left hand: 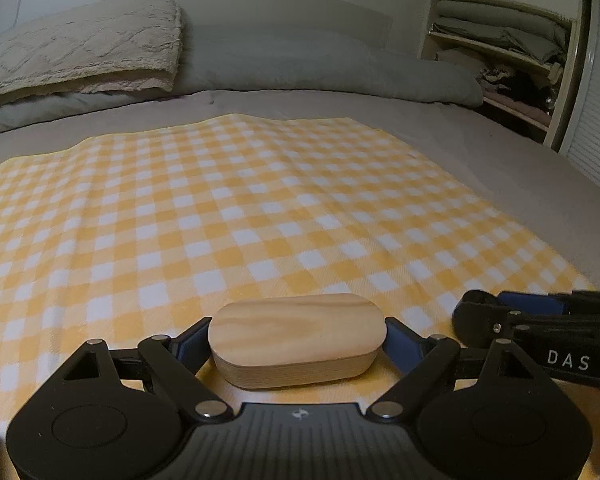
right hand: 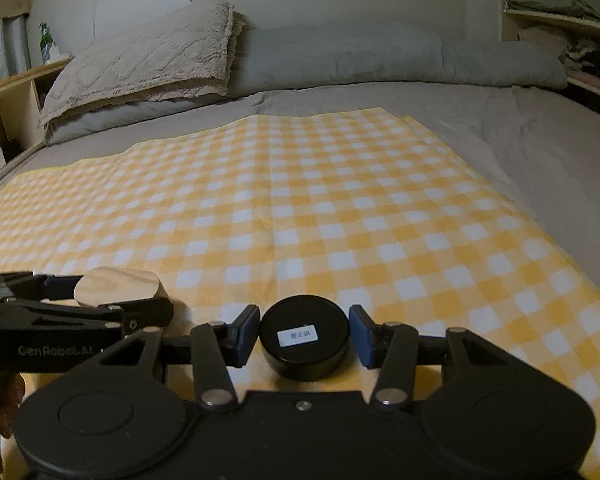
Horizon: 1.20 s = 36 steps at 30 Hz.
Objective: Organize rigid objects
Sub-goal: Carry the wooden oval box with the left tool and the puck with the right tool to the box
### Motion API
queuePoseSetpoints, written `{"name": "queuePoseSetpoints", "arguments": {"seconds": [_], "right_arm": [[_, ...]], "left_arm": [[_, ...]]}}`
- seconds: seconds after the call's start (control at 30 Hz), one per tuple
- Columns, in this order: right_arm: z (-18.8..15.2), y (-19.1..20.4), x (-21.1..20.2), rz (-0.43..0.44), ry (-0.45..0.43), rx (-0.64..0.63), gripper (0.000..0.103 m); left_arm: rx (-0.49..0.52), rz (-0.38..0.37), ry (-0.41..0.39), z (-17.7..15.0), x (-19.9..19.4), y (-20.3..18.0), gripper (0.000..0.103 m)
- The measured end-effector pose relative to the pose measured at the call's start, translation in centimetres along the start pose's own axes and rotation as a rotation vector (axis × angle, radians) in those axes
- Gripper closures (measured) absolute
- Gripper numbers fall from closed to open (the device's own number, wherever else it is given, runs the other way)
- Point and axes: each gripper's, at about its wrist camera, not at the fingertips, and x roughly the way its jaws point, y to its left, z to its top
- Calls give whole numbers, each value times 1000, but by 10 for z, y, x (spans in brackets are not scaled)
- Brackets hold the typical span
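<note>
An oval wooden box (left hand: 296, 338) lies on the yellow-and-white checked cloth (left hand: 260, 200). My left gripper (left hand: 297, 342) is shut on it, one blue pad against each rounded end. In the right wrist view a round black tin (right hand: 304, 332) with a white label sits on the cloth (right hand: 360, 208). My right gripper (right hand: 304, 334) is shut on the tin, a blue pad at each side. The two grippers stand side by side. The right gripper (left hand: 500, 320) shows at the right edge of the left wrist view. The wooden box (right hand: 116, 284) shows at the left of the right wrist view.
The cloth lies on a grey bed (left hand: 480, 152). A beige pillow (left hand: 84, 48) and grey pillows (left hand: 280, 56) lie at the head of the bed. Open shelves with folded linen (left hand: 496, 36) stand at the right, and a low wooden shelf (right hand: 16, 92) at the left.
</note>
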Motion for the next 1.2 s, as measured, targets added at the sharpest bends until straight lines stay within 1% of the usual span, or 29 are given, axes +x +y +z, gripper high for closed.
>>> {"name": "queuePoseSetpoints", "arguments": {"seconds": [0.1,0.2,0.4,0.53,0.73,0.93,1.07,1.2], "right_arm": [[-1,0,-7,12,-2,26,54],[1,2,-20,22,-27,41,54],[10,17,-50,73,-80,59,54],[16,35,-67,119,-99,57,54],[27,73,-91,194,-117,14,53],[37,113,-109,252,-127,-43,53],[39,141,-116,296,-116,-76,53],[38,168,-117,339,-94,-106,53]], "left_arm": [[-13,-7,-14,2,-13,1,15],[-17,-16,-40,8,-30,1,15],[-23,-31,-82,21,-78,5,15],[-21,-23,-96,25,-112,13,15],[-46,11,-111,21,-163,41,15],[-76,57,-111,13,-203,73,15],[-95,88,-92,1,-220,95,15],[-118,113,-55,-14,-230,117,15]]}}
